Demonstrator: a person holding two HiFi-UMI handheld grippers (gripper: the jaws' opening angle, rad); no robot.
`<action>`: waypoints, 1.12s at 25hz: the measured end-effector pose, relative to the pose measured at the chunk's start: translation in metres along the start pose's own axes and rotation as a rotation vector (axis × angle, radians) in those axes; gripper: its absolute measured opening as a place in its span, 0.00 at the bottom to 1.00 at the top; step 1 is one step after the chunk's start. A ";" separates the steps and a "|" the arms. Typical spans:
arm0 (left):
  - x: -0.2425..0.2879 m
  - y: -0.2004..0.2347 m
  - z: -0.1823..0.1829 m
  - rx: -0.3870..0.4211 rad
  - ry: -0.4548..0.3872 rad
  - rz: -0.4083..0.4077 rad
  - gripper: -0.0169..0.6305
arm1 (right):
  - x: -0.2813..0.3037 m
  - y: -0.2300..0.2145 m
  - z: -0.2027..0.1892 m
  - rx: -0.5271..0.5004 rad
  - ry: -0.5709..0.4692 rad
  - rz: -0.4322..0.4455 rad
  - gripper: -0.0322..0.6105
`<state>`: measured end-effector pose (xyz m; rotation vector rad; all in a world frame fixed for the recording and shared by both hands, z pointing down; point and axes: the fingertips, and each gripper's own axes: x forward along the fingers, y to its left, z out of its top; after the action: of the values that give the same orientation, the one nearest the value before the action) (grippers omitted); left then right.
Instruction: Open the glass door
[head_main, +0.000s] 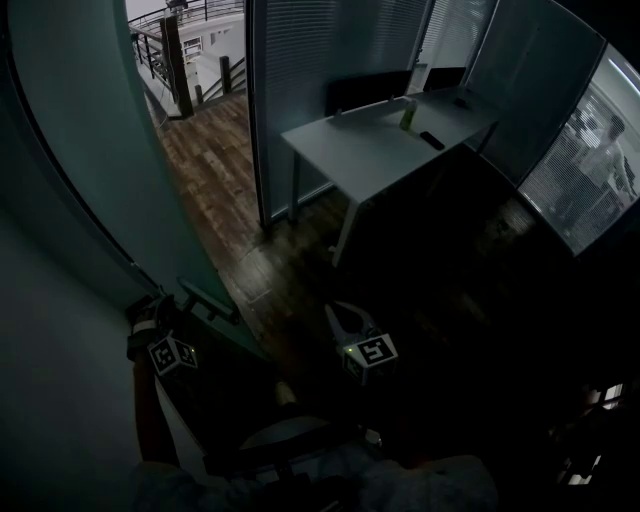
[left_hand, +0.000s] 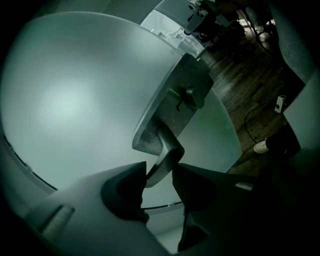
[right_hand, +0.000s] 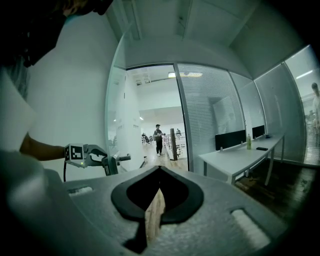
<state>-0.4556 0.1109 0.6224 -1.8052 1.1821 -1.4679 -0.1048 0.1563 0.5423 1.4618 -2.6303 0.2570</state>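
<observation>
The frosted glass door (head_main: 110, 150) stands swung open at the left. Its metal lever handle (left_hand: 165, 155) juts from a steel plate (left_hand: 180, 95). My left gripper (left_hand: 160, 174) is shut on that lever, one dark pad pressing on each side. In the head view the left gripper (head_main: 172, 308) sits at the door's edge by the handle (head_main: 205, 300). The right gripper view also shows the left gripper (right_hand: 87, 154) on the handle (right_hand: 120, 158). My right gripper (head_main: 338, 315) hangs free in the dark doorway, and the right gripper (right_hand: 160, 172) is shut with nothing in it.
A white desk (head_main: 390, 135) with a bottle (head_main: 408, 115) stands ahead on the right by glass partitions with blinds (head_main: 300, 60). Beyond the doorway runs a wooden floor (head_main: 205, 150) to a railing (head_main: 175, 60). A person (right_hand: 159, 139) stands far down the corridor.
</observation>
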 end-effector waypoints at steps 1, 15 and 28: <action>-0.002 0.001 -0.002 0.002 0.005 -0.001 0.27 | -0.001 0.001 0.000 0.003 0.000 0.001 0.05; -0.008 -0.001 -0.006 -0.009 0.031 0.002 0.28 | 0.001 0.000 -0.002 0.012 -0.011 0.022 0.05; -0.020 -0.002 -0.013 -0.127 0.000 0.060 0.43 | -0.002 0.013 -0.009 0.028 -0.022 0.030 0.05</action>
<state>-0.4680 0.1312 0.6176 -1.8350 1.3448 -1.3876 -0.1142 0.1664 0.5500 1.4425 -2.6784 0.2836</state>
